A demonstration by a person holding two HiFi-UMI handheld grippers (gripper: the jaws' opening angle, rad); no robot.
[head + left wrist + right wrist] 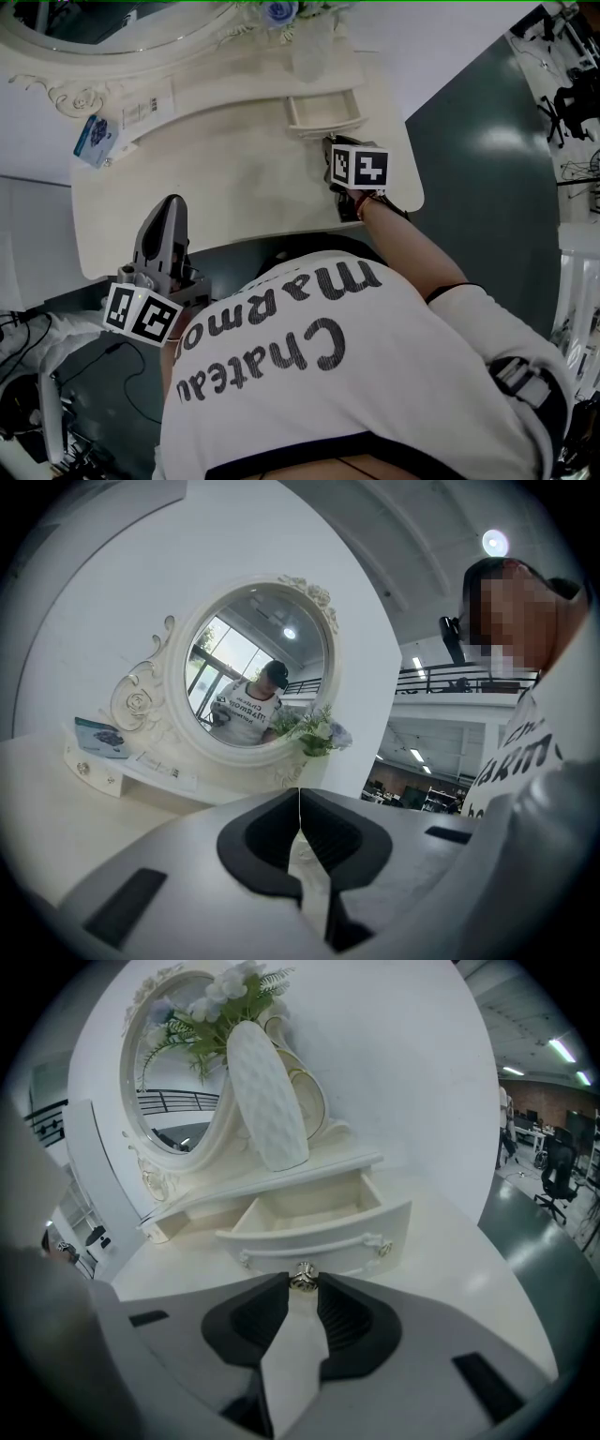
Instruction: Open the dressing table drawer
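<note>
Right claw [302, 1284] is clamped on the knob [302, 1277] at the middle of the drawer [309, 1218] front, the metal knob pinched between its two tips and the claw angled down at it. That drawer stands pulled out from under the low shelf [281, 1177] along the back edge of the tabletop [225, 178], toward the back right corner, with its open inside showing. A second, shut drawer [161, 1226] sits at the shelf's other end. On the shelf just above the open drawer stands a white vase [267, 1101] with flowers [220, 1002], close against the oval mirror [164, 1101]. A blue packet [96, 141] lies at the shelf's left end.

Left claw [299, 803] has its jaws together with nothing between them. It is held about level at the tabletop's front edge near the left corner, facing the mirror, well apart from the drawer. The person's white shirt [375, 375] fills the space in front of the tabletop.
</note>
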